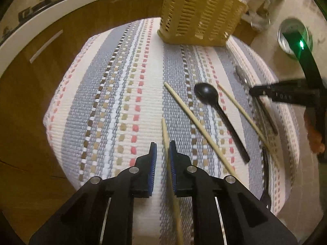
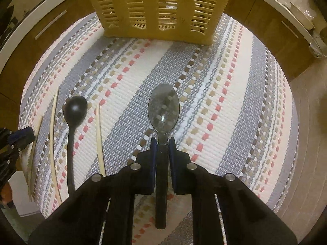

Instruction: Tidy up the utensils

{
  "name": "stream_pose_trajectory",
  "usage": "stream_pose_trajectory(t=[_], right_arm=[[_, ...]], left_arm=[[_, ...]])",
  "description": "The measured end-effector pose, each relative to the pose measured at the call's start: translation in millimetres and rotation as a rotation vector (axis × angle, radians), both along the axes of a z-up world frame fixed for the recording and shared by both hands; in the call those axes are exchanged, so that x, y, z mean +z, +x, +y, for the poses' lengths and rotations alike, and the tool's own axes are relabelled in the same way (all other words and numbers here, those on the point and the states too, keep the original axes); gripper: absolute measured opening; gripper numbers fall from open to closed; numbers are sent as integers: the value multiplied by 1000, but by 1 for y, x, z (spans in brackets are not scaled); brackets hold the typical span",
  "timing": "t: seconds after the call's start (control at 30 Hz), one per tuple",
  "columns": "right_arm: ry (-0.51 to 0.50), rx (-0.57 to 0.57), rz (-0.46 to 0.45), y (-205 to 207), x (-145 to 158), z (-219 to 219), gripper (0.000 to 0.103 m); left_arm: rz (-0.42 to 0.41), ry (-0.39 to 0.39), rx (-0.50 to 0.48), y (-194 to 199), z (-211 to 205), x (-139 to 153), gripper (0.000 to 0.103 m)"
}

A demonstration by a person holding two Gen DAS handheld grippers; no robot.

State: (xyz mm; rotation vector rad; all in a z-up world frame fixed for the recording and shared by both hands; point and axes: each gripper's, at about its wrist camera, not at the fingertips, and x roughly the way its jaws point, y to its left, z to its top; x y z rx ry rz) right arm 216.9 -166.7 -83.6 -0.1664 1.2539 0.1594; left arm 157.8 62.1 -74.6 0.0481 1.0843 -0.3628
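Note:
My left gripper [image 1: 163, 150] has its jaws around a wooden chopstick [image 1: 165, 131] that lies on the striped mat [image 1: 114, 106]; the stick rests against the right pad, with a gap to the left pad. Two more chopsticks [image 1: 196, 126] [image 1: 245, 116] and a black plastic spoon [image 1: 206, 92] lie to its right. My right gripper [image 2: 162, 145] is shut on the neck of a metal spoon [image 2: 164, 108], bowl pointing toward the yellow slotted utensil basket [image 2: 159, 8]. The basket also shows in the left wrist view [image 1: 200, 14].
The mat covers a round-looking surface in front of wooden cabinets [image 1: 40, 47]. A metal can [image 1: 294, 36] and glassware [image 1: 261, 20] stand on the counter at right. The right gripper shows in the left wrist view [image 1: 286, 94]. A glass [image 2: 317, 47] stands far right.

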Motion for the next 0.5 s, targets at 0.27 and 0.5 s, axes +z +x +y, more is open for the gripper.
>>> stream_pose_trajectory(t=[0.27, 0.5], right_arm=[[-39, 23, 5, 4, 0, 16, 11], [-41, 38, -23, -1, -1, 22, 10]], left_arm=[[80, 122, -68, 8, -19, -4, 20], [52, 263, -112, -1, -41, -5, 3]])
